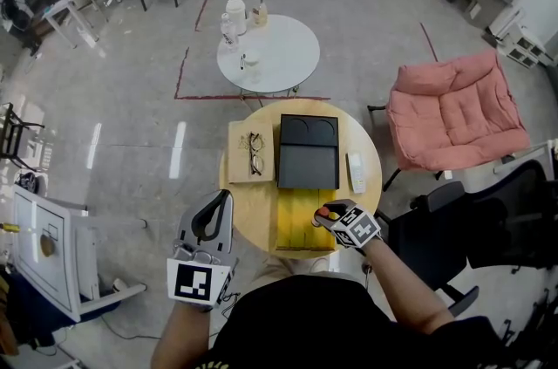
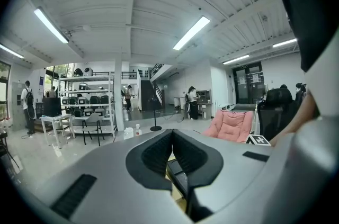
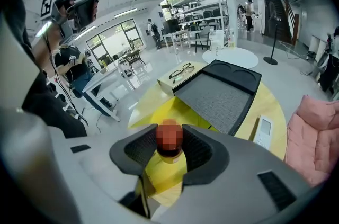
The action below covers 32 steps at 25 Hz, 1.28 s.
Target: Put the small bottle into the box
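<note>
Open lab hall, shelving racks (image 2: 87, 95), desks (image 1: 63, 6)

The right gripper (image 1: 321, 218) holds a small bottle (image 1: 324, 211) over the round tabletop (image 1: 368, 151), near the black box (image 1: 308, 154).

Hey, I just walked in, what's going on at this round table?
A person holds a gripper in each hand. The right gripper has its jaws closed on the small bottle, over the yellow sheet at the near edge of the table, short of the black box. The left gripper is off to the side, jaws together and empty. The bottle is not in the box yet.
</note>
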Each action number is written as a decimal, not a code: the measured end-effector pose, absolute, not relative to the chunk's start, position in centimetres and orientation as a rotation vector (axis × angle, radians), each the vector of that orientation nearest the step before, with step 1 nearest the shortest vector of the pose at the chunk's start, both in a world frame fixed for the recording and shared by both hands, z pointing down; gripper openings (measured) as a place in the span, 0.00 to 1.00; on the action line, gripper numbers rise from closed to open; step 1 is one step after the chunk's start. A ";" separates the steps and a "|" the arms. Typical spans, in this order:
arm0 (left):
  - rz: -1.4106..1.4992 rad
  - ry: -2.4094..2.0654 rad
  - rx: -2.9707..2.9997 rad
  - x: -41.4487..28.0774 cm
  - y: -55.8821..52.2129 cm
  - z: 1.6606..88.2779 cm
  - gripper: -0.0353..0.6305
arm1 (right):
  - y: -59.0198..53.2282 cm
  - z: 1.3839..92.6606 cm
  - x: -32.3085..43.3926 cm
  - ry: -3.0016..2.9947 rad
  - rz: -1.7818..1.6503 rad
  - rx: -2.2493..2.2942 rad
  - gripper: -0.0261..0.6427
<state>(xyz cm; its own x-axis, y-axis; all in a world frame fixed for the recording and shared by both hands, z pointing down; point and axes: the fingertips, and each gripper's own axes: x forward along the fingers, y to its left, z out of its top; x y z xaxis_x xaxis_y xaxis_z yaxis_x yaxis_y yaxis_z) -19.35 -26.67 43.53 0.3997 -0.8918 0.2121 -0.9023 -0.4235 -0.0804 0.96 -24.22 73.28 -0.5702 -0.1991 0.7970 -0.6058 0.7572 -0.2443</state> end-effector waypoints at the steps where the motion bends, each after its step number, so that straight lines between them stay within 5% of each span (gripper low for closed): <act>1: 0.347 -1.658 2.587 -19.3 -26.7 43.6 0.08 | -24.2 73.4 1.0 -2.144 0.645 0.601 0.27; 32: 0.407 -1.676 2.571 -19.8 -25.3 44.0 0.08 | -22.6 76.5 -0.4 -2.113 0.573 0.570 0.26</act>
